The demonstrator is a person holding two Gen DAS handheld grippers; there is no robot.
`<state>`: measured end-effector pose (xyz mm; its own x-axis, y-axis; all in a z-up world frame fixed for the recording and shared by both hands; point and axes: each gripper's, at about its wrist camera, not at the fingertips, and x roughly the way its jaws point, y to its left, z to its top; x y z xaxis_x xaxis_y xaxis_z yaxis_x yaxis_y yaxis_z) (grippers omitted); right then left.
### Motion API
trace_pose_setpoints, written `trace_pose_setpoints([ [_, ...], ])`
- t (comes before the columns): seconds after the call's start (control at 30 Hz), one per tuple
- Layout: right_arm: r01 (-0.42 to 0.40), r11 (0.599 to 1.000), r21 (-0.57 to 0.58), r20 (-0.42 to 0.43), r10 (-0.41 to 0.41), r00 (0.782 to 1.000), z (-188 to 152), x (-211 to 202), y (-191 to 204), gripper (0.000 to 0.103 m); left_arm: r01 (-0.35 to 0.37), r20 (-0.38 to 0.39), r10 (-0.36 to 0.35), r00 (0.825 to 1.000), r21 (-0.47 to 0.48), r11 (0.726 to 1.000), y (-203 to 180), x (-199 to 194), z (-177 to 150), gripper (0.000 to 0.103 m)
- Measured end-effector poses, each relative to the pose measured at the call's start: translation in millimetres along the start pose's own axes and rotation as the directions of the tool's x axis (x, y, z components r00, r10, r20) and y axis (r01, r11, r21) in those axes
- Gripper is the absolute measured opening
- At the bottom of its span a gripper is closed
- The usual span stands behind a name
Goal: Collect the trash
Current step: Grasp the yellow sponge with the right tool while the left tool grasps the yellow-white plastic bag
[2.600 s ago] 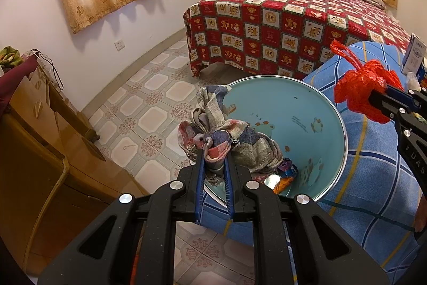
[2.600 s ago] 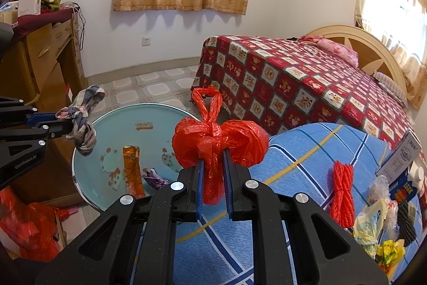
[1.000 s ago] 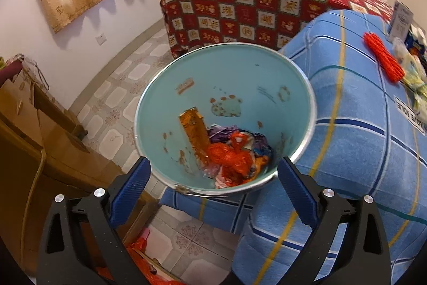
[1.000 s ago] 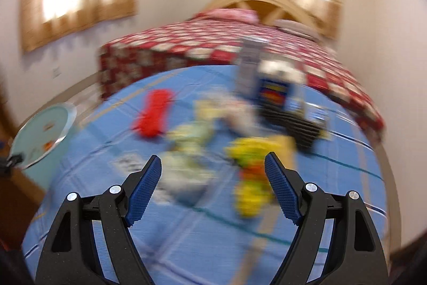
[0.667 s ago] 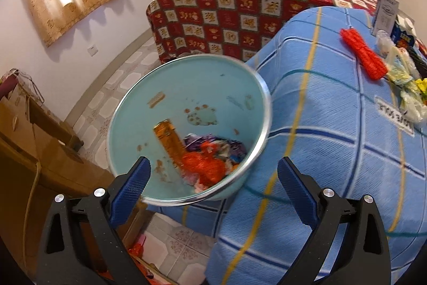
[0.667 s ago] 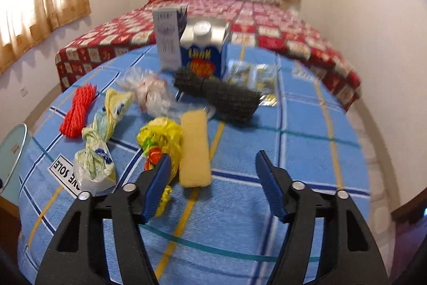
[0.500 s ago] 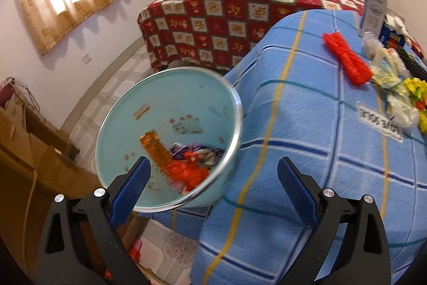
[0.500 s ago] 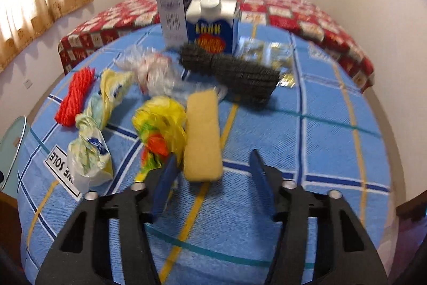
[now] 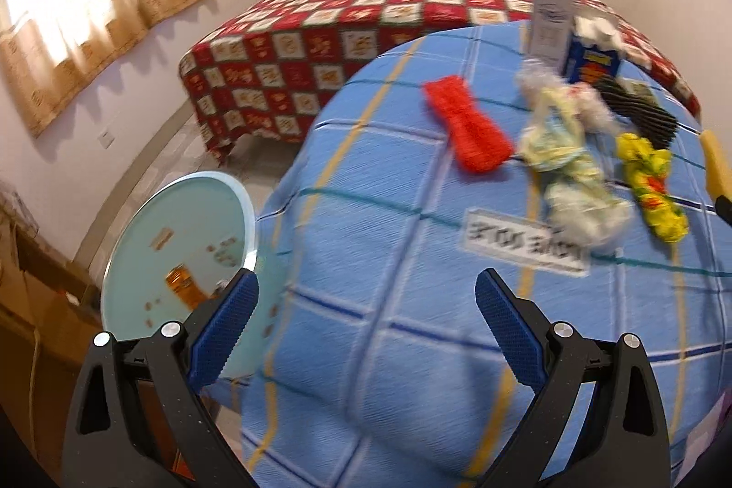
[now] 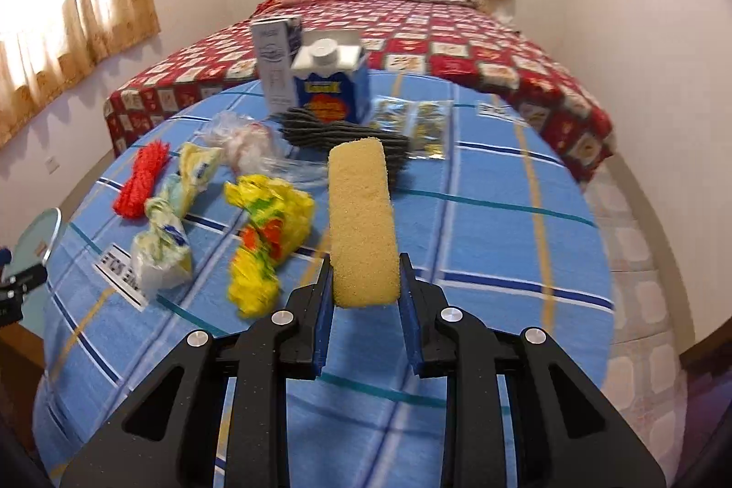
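My right gripper [image 10: 366, 286] has its jaws closing on the near end of a yellow sponge [image 10: 361, 213], and both pads touch its sides. The sponge [image 9: 716, 163] shows only as a sliver at the right edge of the left wrist view. My left gripper [image 9: 366, 305] is wide open and holds nothing, over the blue checked tablecloth [image 9: 389, 259]. Just left of it is the light-blue bin [image 9: 183, 241], with an orange wrapper inside. Ahead on the cloth lie a red bundle [image 9: 466, 131], a pale knotted bag [image 9: 562, 154] and a yellow bag [image 9: 649, 181].
Further back on the table are a clear plastic bag [image 10: 247, 140], a black bundle [image 10: 347, 136], a blue carton [image 10: 331, 90], a white box [image 10: 274, 58] and foil sachets [image 10: 411, 122]. A bed with a red checked cover [image 10: 457, 44] stands behind it. The bin [image 10: 41, 232] sits off the table's left edge.
The left gripper swung right from above the bin to over the table, still open. The right gripper's jaws narrowed from wide apart onto the yellow sponge.
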<state>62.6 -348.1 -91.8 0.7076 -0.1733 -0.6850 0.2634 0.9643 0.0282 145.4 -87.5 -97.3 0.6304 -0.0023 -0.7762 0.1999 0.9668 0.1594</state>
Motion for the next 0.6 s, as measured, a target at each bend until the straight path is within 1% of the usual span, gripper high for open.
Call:
trace_pose_setpoints([
  [0.1, 0.025, 1.000, 0.008, 0.006, -0.026, 1.000, -4, -5, -13, 0.027, 0.025, 0.009, -0.025, 1.000, 0.027, 0.999, -28, -1, 10, 0.093],
  [0.3, 0.065, 0.997, 0.042, 0.015, -0.066, 0.998, -15, -9, -42, 0.027, 0.049, 0.020, -0.051, 0.999, 0.081, 0.995, -79, 4, 27, 0.093],
  [0.47, 0.067, 0.995, 0.067, 0.010, -0.068, 0.998, -21, -7, -57, 0.027, 0.062, -0.004, -0.062, 0.998, 0.096, 0.993, -106, 15, 33, 0.093],
  [0.6, 0.045, 0.996, 0.074, 0.011, -0.046, 0.999, -26, -7, -58, 0.027, 0.075, -0.023, -0.073, 0.997, 0.106, 0.992, -118, 25, 34, 0.093],
])
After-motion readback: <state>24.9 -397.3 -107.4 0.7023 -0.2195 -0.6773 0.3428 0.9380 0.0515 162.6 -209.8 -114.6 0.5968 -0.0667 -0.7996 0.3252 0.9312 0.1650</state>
